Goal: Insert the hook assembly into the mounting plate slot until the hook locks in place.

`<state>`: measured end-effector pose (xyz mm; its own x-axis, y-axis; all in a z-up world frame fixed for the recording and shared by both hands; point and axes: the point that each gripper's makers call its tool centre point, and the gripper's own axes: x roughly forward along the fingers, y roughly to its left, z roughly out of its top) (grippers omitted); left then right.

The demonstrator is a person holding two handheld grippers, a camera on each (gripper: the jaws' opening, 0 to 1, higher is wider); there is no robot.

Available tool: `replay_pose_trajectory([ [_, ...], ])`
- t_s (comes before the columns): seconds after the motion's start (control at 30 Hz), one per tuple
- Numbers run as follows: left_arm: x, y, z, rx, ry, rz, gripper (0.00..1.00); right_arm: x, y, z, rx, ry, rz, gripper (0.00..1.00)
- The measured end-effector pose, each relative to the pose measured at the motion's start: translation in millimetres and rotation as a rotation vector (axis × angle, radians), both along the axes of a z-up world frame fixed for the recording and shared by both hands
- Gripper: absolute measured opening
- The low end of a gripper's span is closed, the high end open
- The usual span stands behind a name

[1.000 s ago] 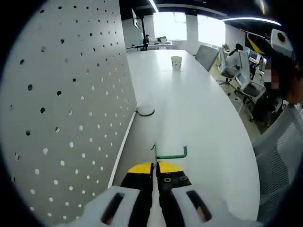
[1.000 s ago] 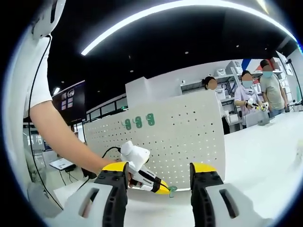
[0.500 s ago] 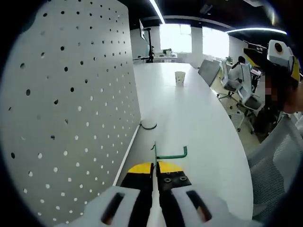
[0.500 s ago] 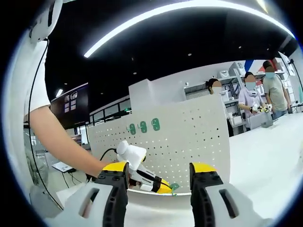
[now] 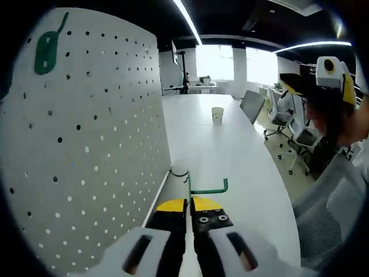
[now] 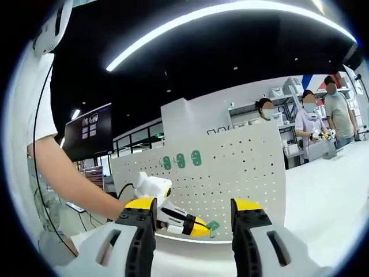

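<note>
A green wire hook (image 5: pixel 206 188) sticks out from the tips of my left gripper (image 5: pixel 189 202), whose jaws are shut on its shank. To the left of it stands the white perforated mounting plate (image 5: pixel 86 138), upright on the table; a green hook (image 5: pixel 47 47) hangs near its top. In the right gripper view, my right gripper (image 6: pixel 193 214) stands open with nothing between its jaws. Beyond it my left gripper (image 6: pixel 204 229) holds the green hook (image 6: pixel 211 226) close to the lower part of the plate (image 6: pixel 230 173). Three green hooks (image 6: pixel 181 160) hang on the plate's upper left.
A long white table (image 5: pixel 230 150) runs away from me, with a paper cup (image 5: pixel 217 115) far along it and a black cable (image 5: pixel 179 172) at the plate's foot. Office chairs (image 5: pixel 294 127) stand at the right. Several people (image 6: pixel 311 115) stand behind the plate. A person's arm (image 6: pixel 69 179) holds the left gripper.
The left gripper has risen along the plate with the hook still held, so the plate's top hook comes into its view. The right gripper has barely shifted and stays open.
</note>
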<state>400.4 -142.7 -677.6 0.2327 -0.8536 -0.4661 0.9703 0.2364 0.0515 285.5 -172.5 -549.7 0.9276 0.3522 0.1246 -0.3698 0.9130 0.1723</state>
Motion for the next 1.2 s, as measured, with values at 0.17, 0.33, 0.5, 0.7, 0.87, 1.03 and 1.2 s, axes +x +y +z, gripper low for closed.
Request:
replay_pose_trajectory([
  [0.17, -1.9, 5.6, 13.6, -0.047, -0.004, 0.013, 0.02, 2.1, 4.6, 4.3, -0.005, -0.001, 0.010, 0.50],
  [0.33, -6.1, 8.6, 28.8, -0.113, -0.011, 0.012, 0.02, 3.2, 8.2, 7.1, -0.012, -0.004, 0.014, 0.50],
  [0.5, -11.9, 9.5, 44.7, -0.157, -0.030, 0.012, 0.02, 3.5, 11.5, 9.6, -0.010, -0.004, 0.020, 0.50],
  [0.7, -15.7, 12.7, 60.3, -0.204, -0.049, 0.016, 0.02, 5.9, 15.4, 15.6, -0.010, -0.009, 0.028, 0.50],
  [0.87, -17.8, 14.8, 80.1, -0.281, -0.059, 0.029, 0.02, 7.5, 19.3, 21.2, -0.010, -0.018, 0.035, 0.50],
  [1.03, -25.0, 17.0, 104.7, -0.365, -0.079, 0.032, 0.02, 8.3, 23.6, 24.8, -0.014, -0.025, 0.041, 0.50],
  [1.2, -28.6, 22.4, 118.6, -0.399, -0.096, 0.042, 0.02, 7.9, 26.3, 28.4, -0.011, -0.034, 0.046, 0.50],
])
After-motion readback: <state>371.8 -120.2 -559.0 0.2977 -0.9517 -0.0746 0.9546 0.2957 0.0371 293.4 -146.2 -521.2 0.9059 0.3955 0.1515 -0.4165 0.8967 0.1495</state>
